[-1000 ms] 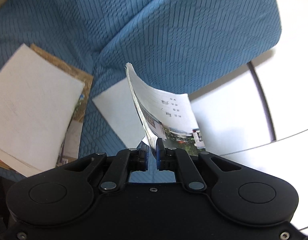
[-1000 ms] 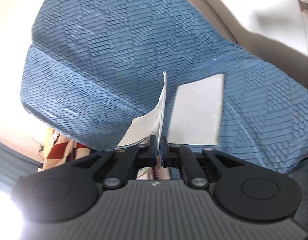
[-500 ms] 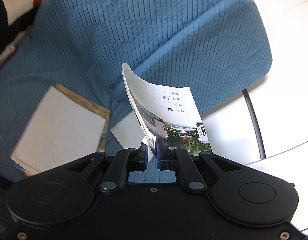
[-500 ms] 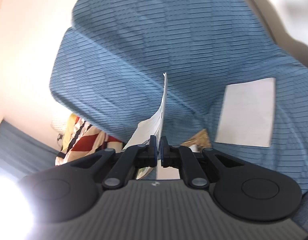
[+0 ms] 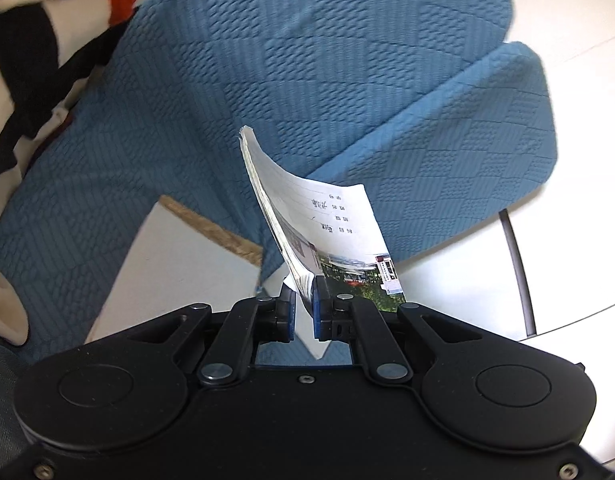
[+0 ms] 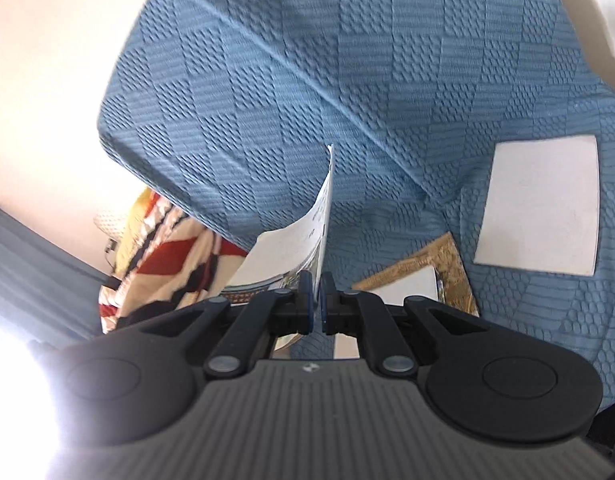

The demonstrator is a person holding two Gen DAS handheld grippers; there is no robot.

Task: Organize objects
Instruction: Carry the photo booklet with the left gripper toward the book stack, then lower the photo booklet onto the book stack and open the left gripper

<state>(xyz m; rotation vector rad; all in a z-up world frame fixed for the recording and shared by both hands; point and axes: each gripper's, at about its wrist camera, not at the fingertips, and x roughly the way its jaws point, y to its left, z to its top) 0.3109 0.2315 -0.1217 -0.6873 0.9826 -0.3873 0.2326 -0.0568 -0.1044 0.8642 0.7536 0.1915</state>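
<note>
While both grippers pinch it, a thin booklet (image 5: pixel 327 232) hangs in the air above a blue sofa (image 5: pixel 307 60).
At far left of the left wrist view lies a striped blanket (image 5: pixel 35 20) in black, red and cream; beside it the sofa's cover is a quilted weave of checkered squares. A white sheet (image 5: pixel 179 264) rests on a brown-edged book (image 5: pixel 211 222) on the seat. The left gripper (image 5: pixel 303 312) has its jaws closed on the booklet's lower edge, the right gripper (image 6: pixel 316 300) likewise; the glossy, photo-printed cover bows sideways, its long axis running away from the cameras toward the backrest. Farther right on the cushion lies a flat white rectangular card (image 6: pixel 543 204), well apart.
</note>
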